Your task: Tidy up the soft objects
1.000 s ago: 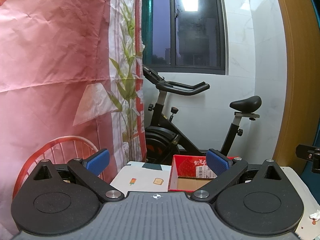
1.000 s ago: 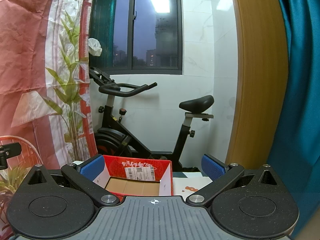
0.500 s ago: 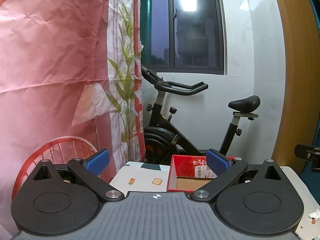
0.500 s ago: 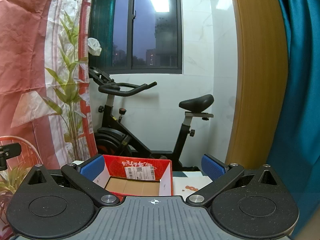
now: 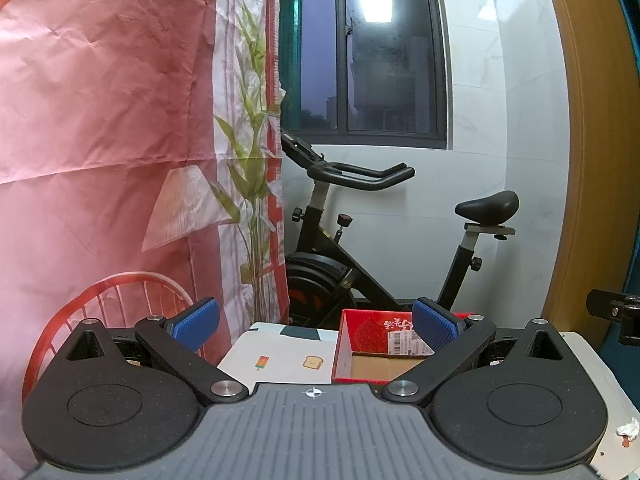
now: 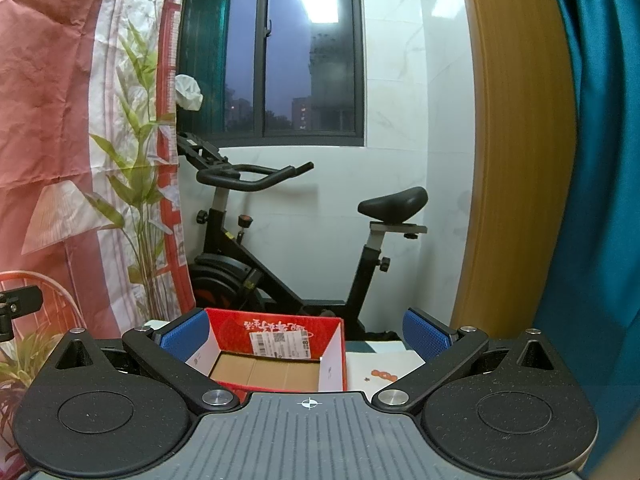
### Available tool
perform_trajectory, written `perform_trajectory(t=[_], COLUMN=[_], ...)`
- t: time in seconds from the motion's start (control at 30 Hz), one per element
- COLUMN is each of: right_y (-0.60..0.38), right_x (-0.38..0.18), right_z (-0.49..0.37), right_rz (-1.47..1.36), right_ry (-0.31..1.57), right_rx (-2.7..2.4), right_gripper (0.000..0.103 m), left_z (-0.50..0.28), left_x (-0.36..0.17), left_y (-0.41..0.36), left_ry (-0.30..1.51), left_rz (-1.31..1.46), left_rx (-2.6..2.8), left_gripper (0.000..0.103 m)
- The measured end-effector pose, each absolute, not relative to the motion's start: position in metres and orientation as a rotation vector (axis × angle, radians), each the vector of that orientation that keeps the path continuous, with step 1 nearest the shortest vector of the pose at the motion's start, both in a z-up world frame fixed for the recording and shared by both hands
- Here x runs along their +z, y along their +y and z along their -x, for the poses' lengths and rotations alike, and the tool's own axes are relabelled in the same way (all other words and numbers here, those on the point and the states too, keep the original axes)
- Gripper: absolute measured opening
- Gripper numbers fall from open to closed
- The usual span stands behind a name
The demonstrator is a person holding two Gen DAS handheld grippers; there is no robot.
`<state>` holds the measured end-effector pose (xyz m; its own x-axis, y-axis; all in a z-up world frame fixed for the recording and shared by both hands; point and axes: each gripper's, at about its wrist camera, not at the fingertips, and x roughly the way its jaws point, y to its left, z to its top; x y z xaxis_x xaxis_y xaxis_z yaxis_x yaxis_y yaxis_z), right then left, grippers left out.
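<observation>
Nothing has shifted beyond slight drift: your left hand-held gripper (image 5: 316, 322) and right hand-held gripper (image 6: 306, 332) hang released, empty, facing the red box (image 6: 276, 354) at the bench's far edge, no soft things visible, so you likely must find one next.

The box (image 6: 276, 354) is red outside, with brown cardboard on its bottom and a white label. The gripper pads (image 5: 196, 322) are blue on black arms. At the left of the frame hangs a pink sheet (image 5: 100, 120) printed with green leaves. The exercise bike (image 6: 280, 248) is black. The curtain (image 6: 600, 160) at the right is teal.
</observation>
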<state>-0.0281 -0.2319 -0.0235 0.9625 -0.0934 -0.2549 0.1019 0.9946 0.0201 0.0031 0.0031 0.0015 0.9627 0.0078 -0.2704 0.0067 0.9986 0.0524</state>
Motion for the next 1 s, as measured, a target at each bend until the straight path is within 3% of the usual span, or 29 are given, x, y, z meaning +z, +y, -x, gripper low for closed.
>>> perform_trajectory(t=[1.0], right_y=[-0.2306], right_x=[-0.0286], right_z=[0.0307], right_rz=[-0.042], right_ry=[0.229], right_rx=[-0.064], right_gripper=[0.103], left_z=[-0.0056], left_x=[-0.0081], left_y=[0.0014], left_ry=[0.293], left_rz=[-0.047], left_rx=[-0.022], left_gripper=[0.103])
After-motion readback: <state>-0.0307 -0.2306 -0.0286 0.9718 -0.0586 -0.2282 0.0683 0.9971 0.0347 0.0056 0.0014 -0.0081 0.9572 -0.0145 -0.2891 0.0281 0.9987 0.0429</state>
